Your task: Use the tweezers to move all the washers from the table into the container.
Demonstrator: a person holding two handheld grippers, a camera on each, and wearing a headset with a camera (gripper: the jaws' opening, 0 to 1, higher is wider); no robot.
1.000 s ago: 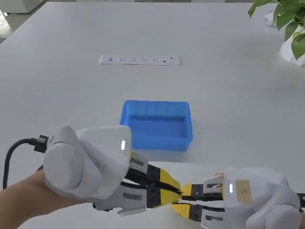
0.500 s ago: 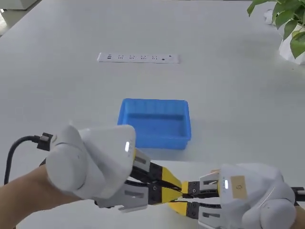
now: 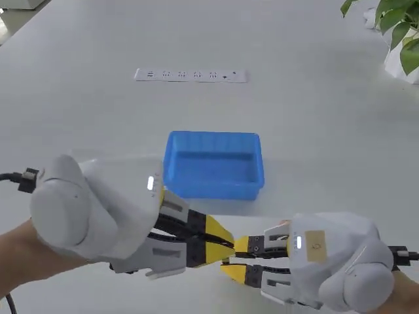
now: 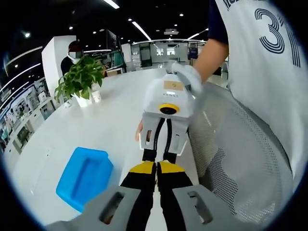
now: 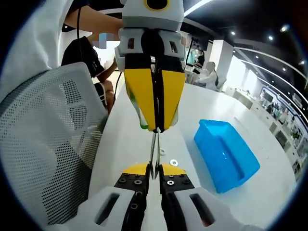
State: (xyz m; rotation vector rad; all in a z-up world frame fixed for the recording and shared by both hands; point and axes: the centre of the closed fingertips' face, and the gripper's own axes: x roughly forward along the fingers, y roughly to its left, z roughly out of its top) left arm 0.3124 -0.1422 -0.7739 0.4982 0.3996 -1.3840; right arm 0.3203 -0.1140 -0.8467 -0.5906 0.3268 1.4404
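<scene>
Two washers [image 5: 173,162] lie flat on the white table [image 3: 314,118] just under the meeting grippers, on the near side of the blue container [image 3: 214,165]. I judge them light, hard and thin, apt to skid on the smooth top, so they are best nipped across the ring's rim or with one tine through the hole. The tweezers [image 5: 154,144], slim and likely springy steel, run between the two tools: the left gripper [image 5: 155,129] has its yellow jaws closed flat on one end, and the right gripper [image 5: 154,169] has its jaws drawn together on the other. The container's near wall must be cleared on the way in. A power strip [image 3: 191,75] and a plant [image 3: 391,14] stand well apart on the far side, and a mesh chair [image 5: 57,134] sits at the near edge.
</scene>
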